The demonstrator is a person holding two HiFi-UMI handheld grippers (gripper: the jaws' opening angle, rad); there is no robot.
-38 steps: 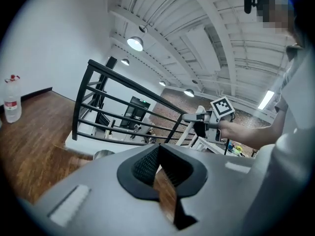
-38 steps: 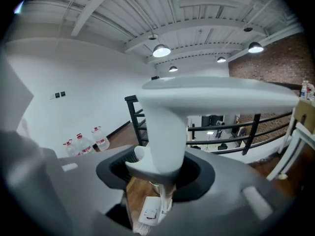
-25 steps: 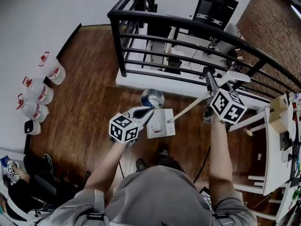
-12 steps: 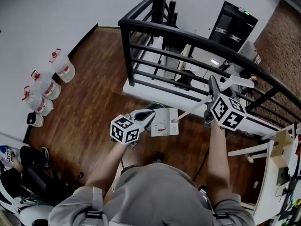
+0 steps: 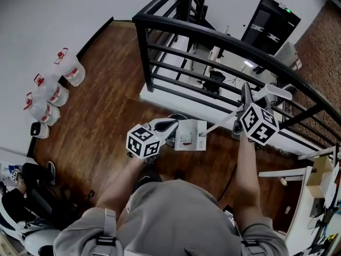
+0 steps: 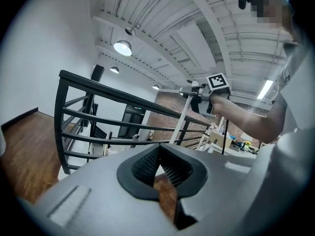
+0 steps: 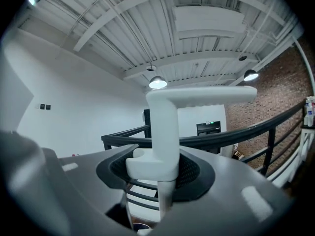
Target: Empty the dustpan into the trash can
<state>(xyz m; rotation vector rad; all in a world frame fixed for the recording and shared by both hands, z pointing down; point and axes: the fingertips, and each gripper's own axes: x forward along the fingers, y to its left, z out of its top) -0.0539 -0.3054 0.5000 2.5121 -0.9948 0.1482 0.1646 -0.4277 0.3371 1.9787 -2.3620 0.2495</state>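
Your right gripper [image 5: 244, 94] is clamped on the dustpan handle [image 5: 219, 122]. Your left gripper [image 5: 171, 125] is pinched together on nothing, at nine o'clock of the dustpan [image 5: 191, 136]. The trash can [image 5: 171, 117] peeks out at its eleven o'clock. Likely you're positioning; next, tilt the dustpan squarely over the can's opening.

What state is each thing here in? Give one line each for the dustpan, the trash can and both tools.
Dustpan: lifted off the floor, roughly over the trash can.
Trash can: on the floor, mostly hidden by the dustpan.
Left tool: jaws together, nothing between them.
Right tool: shut on the dustpan's handle.
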